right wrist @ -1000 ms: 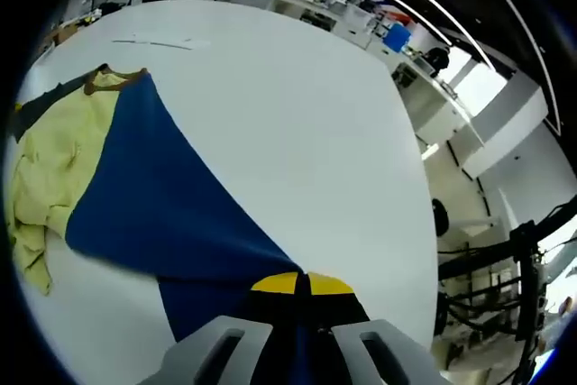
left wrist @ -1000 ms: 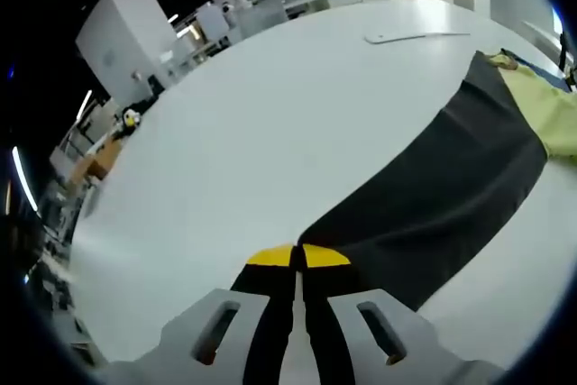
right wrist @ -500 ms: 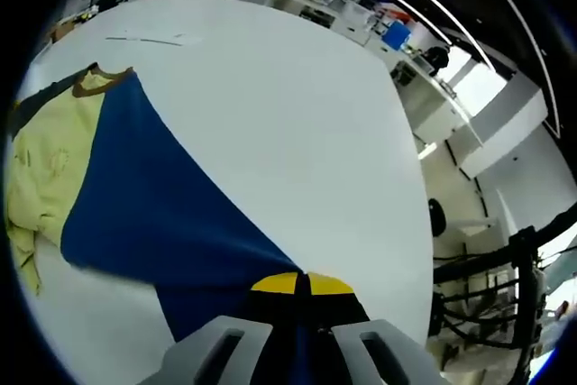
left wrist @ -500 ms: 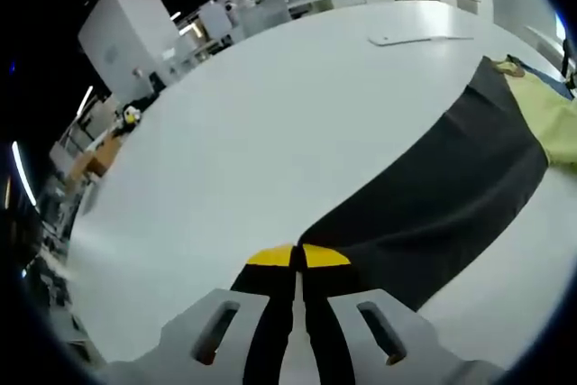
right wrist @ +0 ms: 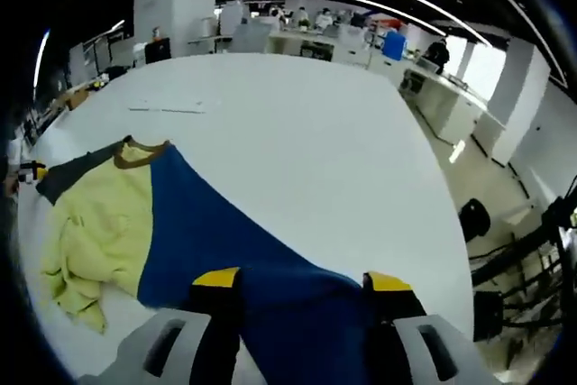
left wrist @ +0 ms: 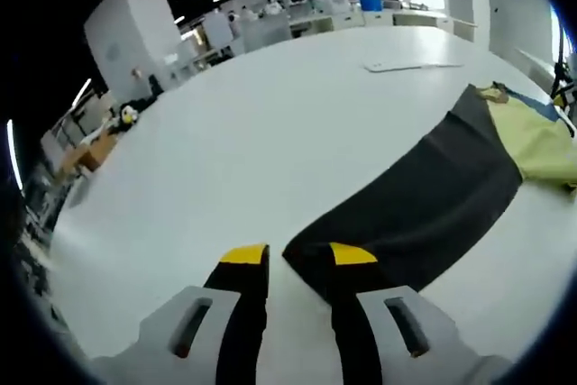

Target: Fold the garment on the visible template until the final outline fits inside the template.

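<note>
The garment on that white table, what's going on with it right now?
A person is working a garment on a big white table with a handheld gripper in each hand. The garment lies spread out, with a yellow body, a blue panel and a dark grey panel. Both the left gripper and the right gripper are open. The blue fabric lies between the right jaws, and the tip of the dark panel sits by the left jaws. No template outline can be made out.
</note>
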Demonstrator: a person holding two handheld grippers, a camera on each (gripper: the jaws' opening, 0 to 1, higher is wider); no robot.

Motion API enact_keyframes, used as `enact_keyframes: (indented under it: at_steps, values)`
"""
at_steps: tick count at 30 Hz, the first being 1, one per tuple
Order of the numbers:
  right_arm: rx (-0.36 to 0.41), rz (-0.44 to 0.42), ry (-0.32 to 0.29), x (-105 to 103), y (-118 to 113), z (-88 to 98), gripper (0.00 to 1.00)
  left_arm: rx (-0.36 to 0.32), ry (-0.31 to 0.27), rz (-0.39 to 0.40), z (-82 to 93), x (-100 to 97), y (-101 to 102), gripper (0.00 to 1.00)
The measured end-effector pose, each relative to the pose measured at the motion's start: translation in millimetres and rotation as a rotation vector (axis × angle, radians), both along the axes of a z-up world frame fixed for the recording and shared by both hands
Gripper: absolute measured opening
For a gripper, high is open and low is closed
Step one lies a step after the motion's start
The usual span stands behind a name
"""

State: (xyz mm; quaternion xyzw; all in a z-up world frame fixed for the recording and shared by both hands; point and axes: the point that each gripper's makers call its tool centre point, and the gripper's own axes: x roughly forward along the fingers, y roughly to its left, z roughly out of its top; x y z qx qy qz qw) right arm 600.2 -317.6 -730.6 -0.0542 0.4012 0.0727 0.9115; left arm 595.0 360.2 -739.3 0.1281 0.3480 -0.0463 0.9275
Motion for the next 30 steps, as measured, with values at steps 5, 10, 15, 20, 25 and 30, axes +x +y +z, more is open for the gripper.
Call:
enact_keyframes:
  at_steps: [5,10,15,20,25,30]
  values:
    - [0.106,0.107,-0.011,-9,41,12.5,0.73,-0.052,-0.054,-0.060,13.6,-4.2,-20,0.47]
    - [0.132,0.241,-0.021,-23,83,24.1,0.83,-0.089,-0.087,-0.135,23.5,-14.1,-46,0.60]
    - [0.150,0.322,-0.027,-35,113,32.6,0.87,-0.155,-0.100,-0.175,27.5,-24.0,-66,0.72]
    - [0.184,0.453,-0.009,-54,152,35.9,0.89,-0.206,-0.119,-0.220,31.5,-38.0,-86,0.80]
    - [0.176,0.566,0.002,-74,183,37.2,0.87,-0.236,-0.118,-0.249,34.5,-52.7,-102,0.87]
    - [0.256,0.687,0.005,-96,218,42.3,0.86,-0.255,-0.105,-0.294,35.6,-64.5,-118,0.94]
